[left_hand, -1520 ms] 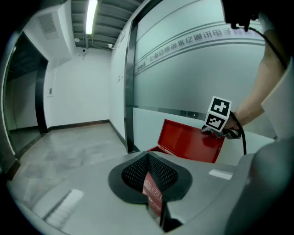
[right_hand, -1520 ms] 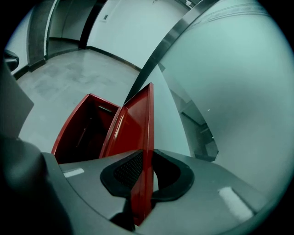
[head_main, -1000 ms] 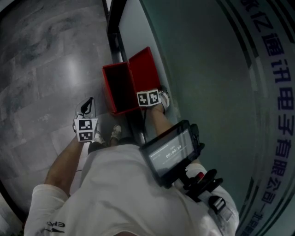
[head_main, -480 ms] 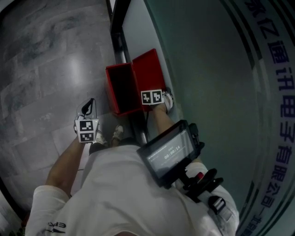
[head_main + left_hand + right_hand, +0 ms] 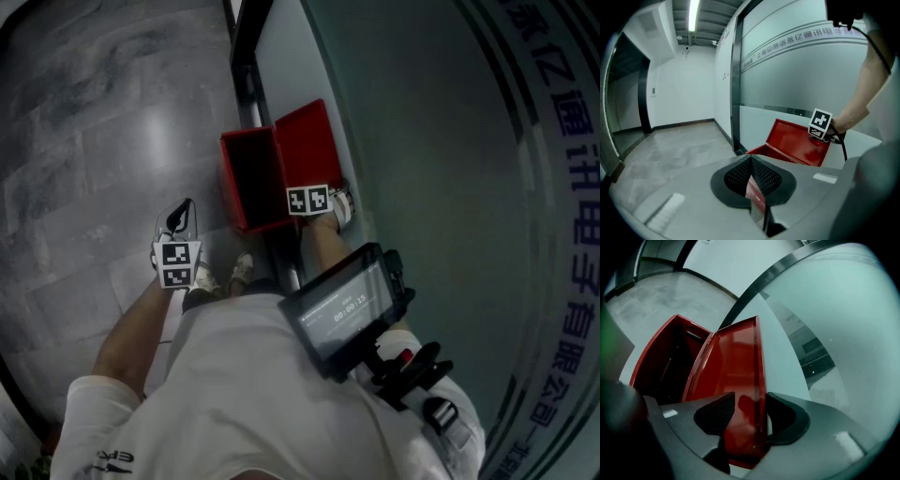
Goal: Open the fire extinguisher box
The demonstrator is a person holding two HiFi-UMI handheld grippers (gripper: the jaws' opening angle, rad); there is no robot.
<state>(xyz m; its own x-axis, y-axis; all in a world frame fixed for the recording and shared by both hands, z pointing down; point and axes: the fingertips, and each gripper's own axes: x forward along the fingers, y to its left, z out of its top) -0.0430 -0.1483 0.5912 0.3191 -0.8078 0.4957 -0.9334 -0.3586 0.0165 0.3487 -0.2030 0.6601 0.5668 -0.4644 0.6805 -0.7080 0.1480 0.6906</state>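
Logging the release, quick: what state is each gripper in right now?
Left gripper: closed, empty.
Right gripper: open, jaws have just been opening; lid edge between them.

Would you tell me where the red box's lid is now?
In the head view, the lid stands open at centre, right of the box, beside the glass wall.

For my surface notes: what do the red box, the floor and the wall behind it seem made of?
Red box: probably painted sheet metal; thin, glossy lid with reflections.
Floor: likely polished stone tile; grey veins, glare, joints.
Wall: seemingly frosted glass; pale, translucent, dark metal frame.
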